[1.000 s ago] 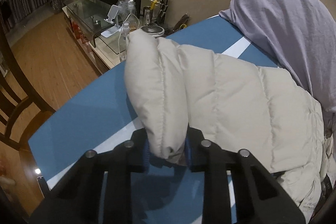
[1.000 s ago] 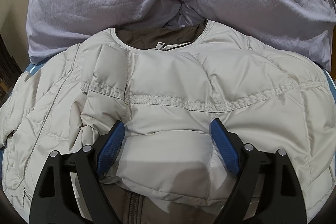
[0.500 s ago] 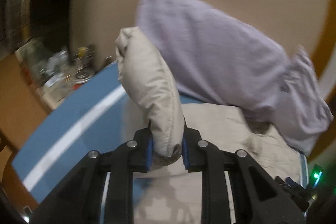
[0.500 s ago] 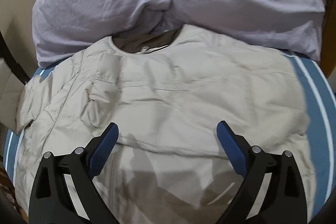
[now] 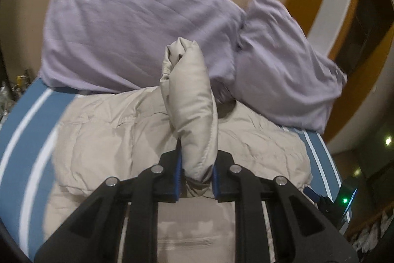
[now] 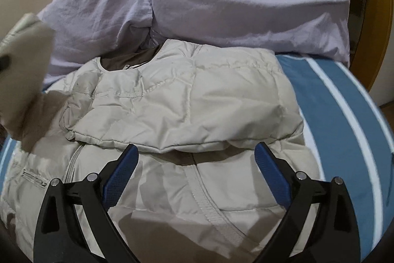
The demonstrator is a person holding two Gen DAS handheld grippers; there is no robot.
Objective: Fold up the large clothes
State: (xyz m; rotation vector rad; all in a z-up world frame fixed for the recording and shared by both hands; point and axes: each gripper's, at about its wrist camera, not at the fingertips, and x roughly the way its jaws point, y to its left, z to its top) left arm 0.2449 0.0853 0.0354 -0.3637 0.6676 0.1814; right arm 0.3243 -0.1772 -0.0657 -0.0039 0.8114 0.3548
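Left wrist view: a puffy beige jacket (image 5: 138, 130) lies spread on a blue bedspread (image 5: 22, 120) with white stripes, below a beige wall.

Two rumpled lilac pillows (image 5: 138, 33) sit at the jacket's collar end. The left gripper (image 5: 195, 176) is clamped tight on a quilted sleeve (image 5: 192, 100), held raised above the jacket's body. Seen from the right wrist, the right gripper (image 6: 195, 169) is spread wide and grips nothing, above the jacket's folded-over right side, near the zip (image 6: 209, 211).
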